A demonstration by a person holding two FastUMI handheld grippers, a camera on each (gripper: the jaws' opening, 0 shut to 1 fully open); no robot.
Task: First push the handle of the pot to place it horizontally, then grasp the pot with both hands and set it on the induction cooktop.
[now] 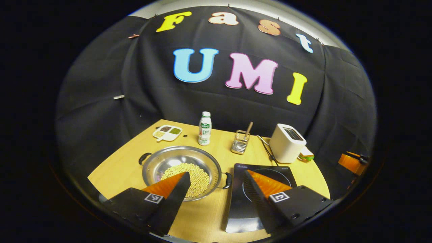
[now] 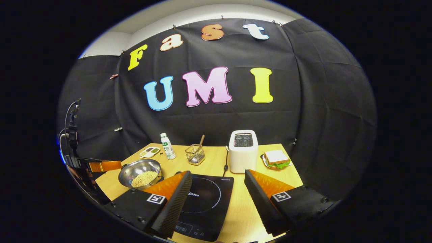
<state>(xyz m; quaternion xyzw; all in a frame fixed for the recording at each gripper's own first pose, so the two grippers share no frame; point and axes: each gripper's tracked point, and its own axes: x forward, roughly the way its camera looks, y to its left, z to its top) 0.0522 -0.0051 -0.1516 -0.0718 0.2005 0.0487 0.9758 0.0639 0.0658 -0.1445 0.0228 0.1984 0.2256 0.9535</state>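
Clearly, nothing is gripped yet; both grippers are held back from the table.
Pot [image 1: 182, 172]: set on the table just left of the cooktop [image 1: 260, 195], holding pale beans [image 1: 194, 177]; in the right gripper view it is seen at the table's left part [image 2: 140, 172].
Handles: one black handle [image 1: 144, 158] is at the far left of the rim and the other [image 1: 227, 180] at the near right, so the handle line is seen slanted from the left gripper view; a push is judged still needed to bring it level.
Left gripper [image 1: 214, 187]: fingers spread wide, empty, held above the near edge with pot and cooktop framed between them, a stance judged suited to reaching either handle.
Right gripper [image 2: 217, 189]: fingers likewise spread wide, nothing between them, aimed over the cooktop [image 2: 202, 199], probably so the right-hand handle can be taken later.
Cooktop: bare on its glass, kept free for the pot.
Other gripper: the left one is glimpsed at the far left of the right gripper view [image 2: 101, 166], near the pot.
Clutter: bottle [image 1: 204, 129], wire holder [image 1: 240, 141] and toaster [image 1: 287, 142] are lined up along the back, well apart from the pot's path.
Risk: loose beans are judged likely to shift if the pot is tipped in lifting.
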